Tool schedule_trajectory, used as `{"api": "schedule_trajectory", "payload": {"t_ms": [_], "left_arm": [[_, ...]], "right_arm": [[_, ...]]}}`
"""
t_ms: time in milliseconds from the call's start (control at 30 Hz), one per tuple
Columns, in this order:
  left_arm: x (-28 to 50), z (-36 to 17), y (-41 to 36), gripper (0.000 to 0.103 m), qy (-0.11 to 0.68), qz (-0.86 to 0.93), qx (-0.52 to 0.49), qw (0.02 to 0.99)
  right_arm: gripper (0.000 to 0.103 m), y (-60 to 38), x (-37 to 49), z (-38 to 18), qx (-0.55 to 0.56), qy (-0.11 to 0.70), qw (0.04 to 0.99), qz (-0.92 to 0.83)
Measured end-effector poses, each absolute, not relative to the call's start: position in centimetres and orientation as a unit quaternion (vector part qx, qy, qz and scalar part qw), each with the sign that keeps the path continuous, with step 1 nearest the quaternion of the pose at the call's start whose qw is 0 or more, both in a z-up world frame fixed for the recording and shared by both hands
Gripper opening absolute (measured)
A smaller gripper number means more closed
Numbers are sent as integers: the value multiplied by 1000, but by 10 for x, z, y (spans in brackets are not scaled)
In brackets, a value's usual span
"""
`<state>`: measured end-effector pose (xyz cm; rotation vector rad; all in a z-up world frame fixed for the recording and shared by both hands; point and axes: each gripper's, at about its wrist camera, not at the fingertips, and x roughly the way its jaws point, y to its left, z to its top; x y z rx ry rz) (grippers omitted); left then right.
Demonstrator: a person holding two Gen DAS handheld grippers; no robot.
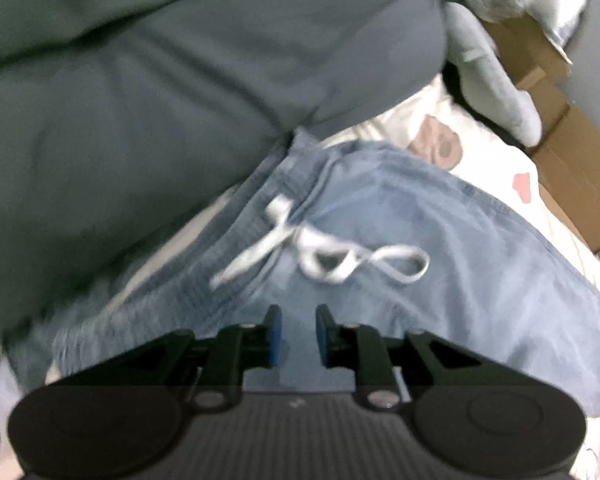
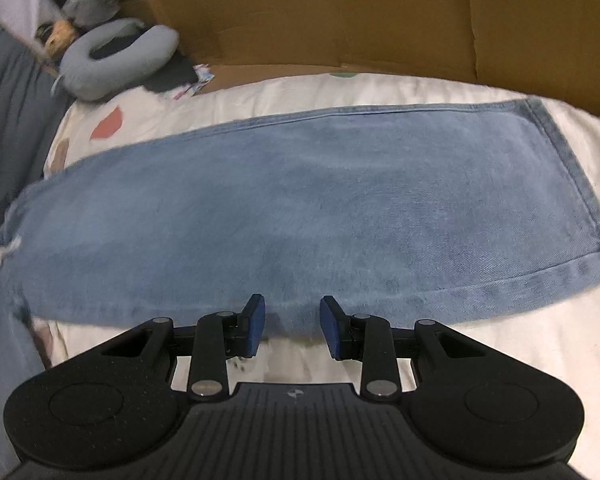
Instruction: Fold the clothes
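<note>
- The jeans [image 2: 300, 208] lie flat on a white sheet [image 2: 480, 344] with coloured spots, running from 9 o'clock to 3 o'clock in the right wrist view, the hemmed leg end at 3 o'clock.
- The right gripper [image 2: 292, 330] sits at 6 o'clock, tipped downward, at the near long edge of the jeans; that edge runs across the gap between its blue pads [image 2: 256, 326].
- Its jaws stand apart, and the pads are not pressing on the denim as far as the view shows.
- In the left wrist view, the waist end of the jeans [image 1: 400, 240] fills the middle, with a white drawstring [image 1: 320, 256] tied in loose loops at about 12 o'clock from the left gripper [image 1: 298, 336].
- The left gripper points steeply down over the denim, its jaws only a little apart; cloth shows through the narrow gap, and I cannot tell whether the pads touch it.
- A grey-green blanket [image 1: 160, 100] covers the area from 9 to 12 o'clock, its edge lying over the waistband.
- A grey neck pillow [image 2: 116, 64] lies at 10 o'clock in the right view, beside brown cardboard [image 2: 360, 20] that lines the far edge at 12 o'clock.
</note>
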<state>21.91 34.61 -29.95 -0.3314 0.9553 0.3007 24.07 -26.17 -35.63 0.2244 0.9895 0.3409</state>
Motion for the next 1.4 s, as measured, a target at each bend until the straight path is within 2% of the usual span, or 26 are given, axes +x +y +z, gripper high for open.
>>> {"api": "schedule_trajectory", "payload": {"t_ms": [300, 567, 800, 900, 1033, 1300, 1400], "left_arm": [[301, -305, 340, 17, 436, 132, -125, 881], [342, -331, 331, 18, 445, 142, -109, 878], [368, -350, 336, 13, 451, 154, -103, 873], [376, -362, 342, 2, 465, 170, -101, 863], [384, -375, 347, 3, 469, 188, -93, 858], [402, -386, 343, 3, 471, 204, -17, 858], [405, -379, 344, 3, 479, 210, -30, 852]], "right_arm": [[37, -246, 257, -366, 38, 484, 865, 124], [37, -245, 258, -373, 47, 495, 858, 126], [37, -245, 259, -376, 50, 495, 858, 128], [37, -246, 259, -377, 50, 494, 858, 130], [37, -247, 261, -378, 46, 493, 858, 135], [37, -245, 263, -380, 32, 489, 860, 141], [37, -245, 264, -380, 33, 489, 860, 141]]}}
